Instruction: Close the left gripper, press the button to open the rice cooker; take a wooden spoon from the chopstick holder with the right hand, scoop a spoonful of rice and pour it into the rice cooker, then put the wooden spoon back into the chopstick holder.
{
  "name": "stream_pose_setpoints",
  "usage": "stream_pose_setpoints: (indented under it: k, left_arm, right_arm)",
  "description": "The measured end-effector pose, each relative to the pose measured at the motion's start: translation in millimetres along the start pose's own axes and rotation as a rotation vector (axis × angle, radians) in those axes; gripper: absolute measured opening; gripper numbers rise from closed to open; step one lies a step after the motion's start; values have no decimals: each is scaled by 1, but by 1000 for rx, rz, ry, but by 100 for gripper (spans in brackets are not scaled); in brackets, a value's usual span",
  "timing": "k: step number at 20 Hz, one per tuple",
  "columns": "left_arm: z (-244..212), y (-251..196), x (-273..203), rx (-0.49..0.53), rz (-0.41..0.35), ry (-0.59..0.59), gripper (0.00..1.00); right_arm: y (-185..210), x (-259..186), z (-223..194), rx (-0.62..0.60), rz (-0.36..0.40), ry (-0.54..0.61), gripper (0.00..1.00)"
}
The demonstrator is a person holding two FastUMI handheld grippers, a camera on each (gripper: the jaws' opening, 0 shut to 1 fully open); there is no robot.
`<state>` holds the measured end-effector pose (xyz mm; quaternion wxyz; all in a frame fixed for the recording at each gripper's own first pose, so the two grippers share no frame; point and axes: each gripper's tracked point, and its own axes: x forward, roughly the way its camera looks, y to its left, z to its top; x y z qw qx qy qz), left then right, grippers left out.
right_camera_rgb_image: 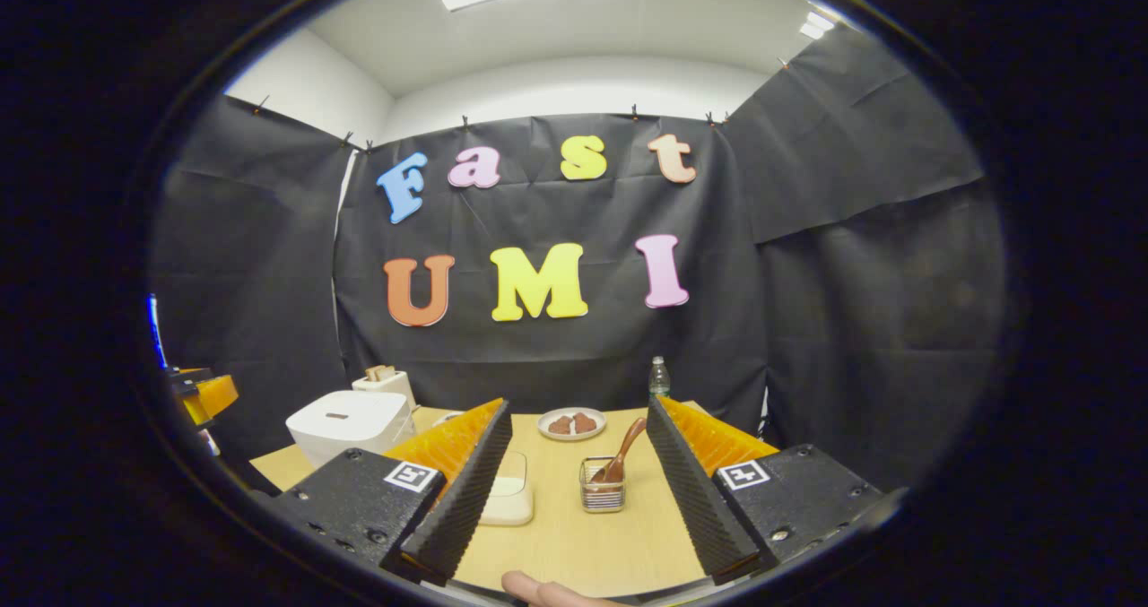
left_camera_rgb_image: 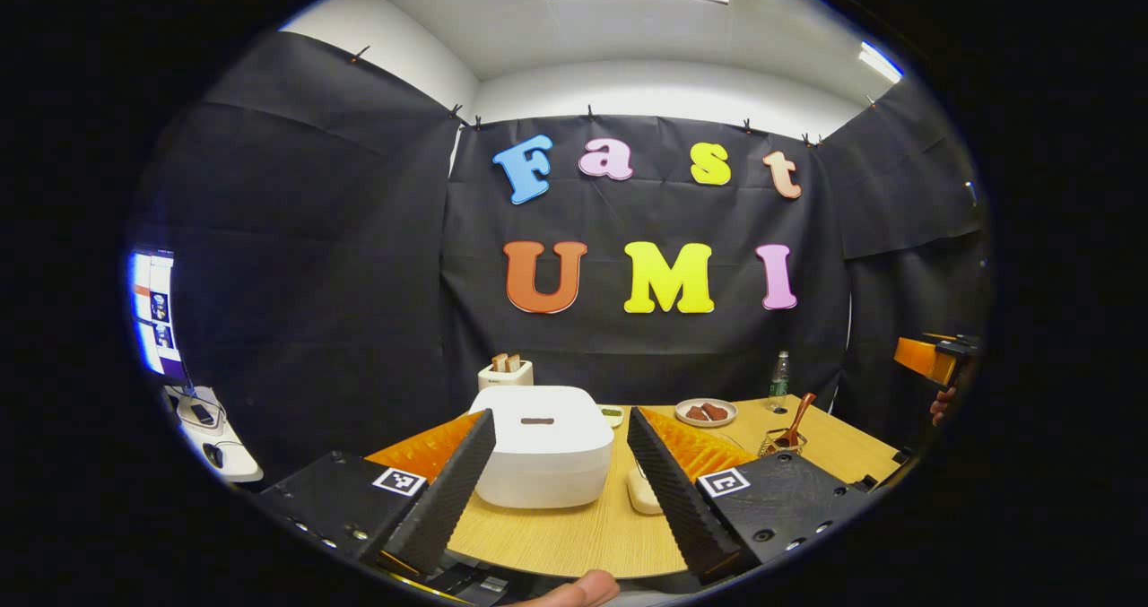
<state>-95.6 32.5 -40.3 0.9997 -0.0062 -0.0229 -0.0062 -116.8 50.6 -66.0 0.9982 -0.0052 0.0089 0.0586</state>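
Both tongs gaping: left tongs [left_camera_rgb_image: 560,490] facing rice cooker [left_camera_rgb_image: 543,446].

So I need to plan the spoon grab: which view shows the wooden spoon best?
The right gripper view: the wooden spoon stands in the chopstick holder, centred between the open right hand-held gripper fingers. The left gripper view shows the spoon smaller, off to the side.

Bare table [right_camera_rgb_image: 574,535] lies open at the near edge, before the chopstick holder [right_camera_rgb_image: 602,485]. The rice cooker [right_camera_rgb_image: 350,423] blocks the left side; a plate [right_camera_rgb_image: 571,424] and bottle [right_camera_rgb_image: 658,378] line the far edge.
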Motion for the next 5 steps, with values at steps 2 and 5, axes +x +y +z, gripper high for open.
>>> stream_pose_setpoints:
  k: [2, 5]
  left_arm:
    - [2, -2, 0, 5, -5, -6, 95]
    - [8, -8, -4, 4, -18, -15, 95]
  right_arm:
    - [2, -1, -1, -24, -3, -8, 98]
    - [3, -1, -1, -44, -7, -16, 98]
